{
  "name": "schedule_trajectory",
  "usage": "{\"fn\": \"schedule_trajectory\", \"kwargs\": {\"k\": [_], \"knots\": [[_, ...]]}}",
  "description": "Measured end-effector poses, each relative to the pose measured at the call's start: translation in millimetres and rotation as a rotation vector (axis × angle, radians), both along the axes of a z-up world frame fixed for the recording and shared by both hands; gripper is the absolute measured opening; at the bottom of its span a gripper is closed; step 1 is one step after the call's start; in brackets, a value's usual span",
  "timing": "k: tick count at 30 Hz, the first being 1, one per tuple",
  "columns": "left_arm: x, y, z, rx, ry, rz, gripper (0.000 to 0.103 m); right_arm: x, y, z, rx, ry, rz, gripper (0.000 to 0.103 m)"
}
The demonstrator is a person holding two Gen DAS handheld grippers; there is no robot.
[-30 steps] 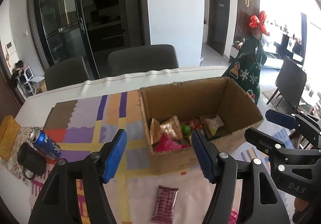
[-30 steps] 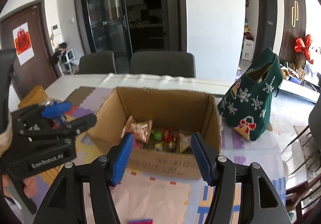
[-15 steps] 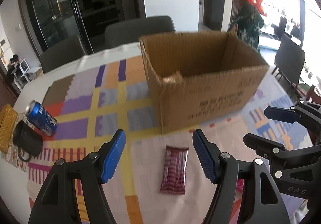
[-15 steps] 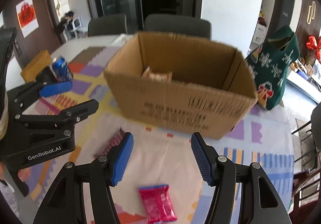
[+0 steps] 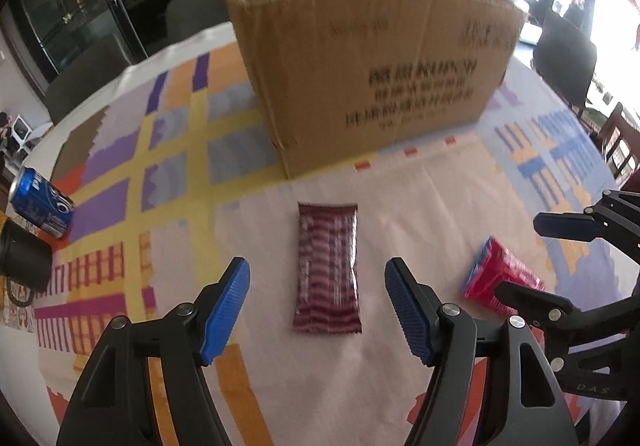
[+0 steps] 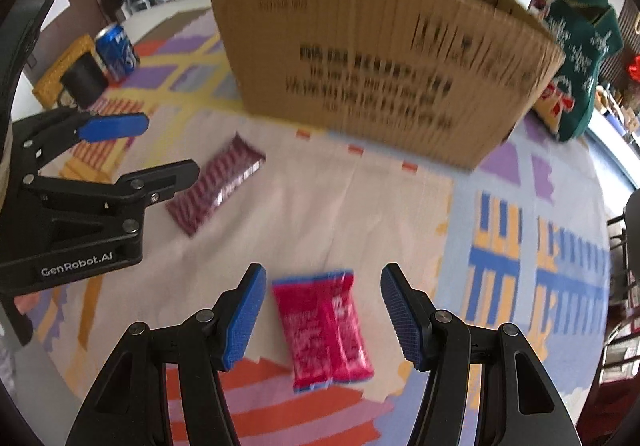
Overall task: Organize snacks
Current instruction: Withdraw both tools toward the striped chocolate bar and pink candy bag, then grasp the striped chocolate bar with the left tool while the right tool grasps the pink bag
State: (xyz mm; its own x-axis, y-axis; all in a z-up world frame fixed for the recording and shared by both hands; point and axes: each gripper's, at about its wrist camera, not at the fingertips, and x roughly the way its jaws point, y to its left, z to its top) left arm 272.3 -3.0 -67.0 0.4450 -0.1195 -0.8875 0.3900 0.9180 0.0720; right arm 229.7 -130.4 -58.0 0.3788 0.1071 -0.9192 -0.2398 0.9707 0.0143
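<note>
A dark maroon striped snack bar (image 5: 326, 268) lies flat on the tablecloth between the open blue pads of my left gripper (image 5: 318, 300); it also shows in the right wrist view (image 6: 216, 186). A red-and-pink snack packet (image 6: 322, 328) lies between the open pads of my right gripper (image 6: 323, 304); it also shows in the left wrist view (image 5: 500, 282). Neither gripper touches its snack. The open cardboard box (image 5: 372, 54) stands behind both snacks; its inside is hidden from here.
A blue soda can (image 5: 40, 202) and a black mug (image 5: 24, 262) stand at the left on the patterned tablecloth (image 5: 168, 166). A green Christmas stocking (image 6: 576, 58) stands right of the box. Dark chairs ring the table.
Both grippers have dropped low and come nearer the table. The box contents went out of sight, and each snack now lies between a gripper's open pads.
</note>
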Motion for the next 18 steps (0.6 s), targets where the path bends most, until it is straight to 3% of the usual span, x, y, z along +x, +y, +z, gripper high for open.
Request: {"fn": "schedule_trajectory", "kwargs": {"k": [10, 18], "knots": [[8.8, -2.8, -29.0, 0.031, 0.068, 0.009, 0.071, -15.6, -2.5, -31.2, -0.031, 0.104, -0.006, 0.061], [18.3, -2.5, -37.4, 0.03, 0.085, 0.024, 0.071, -9.9, -2.7, -37.7, -0.05, 0.101, -0.018, 0.061]]}}
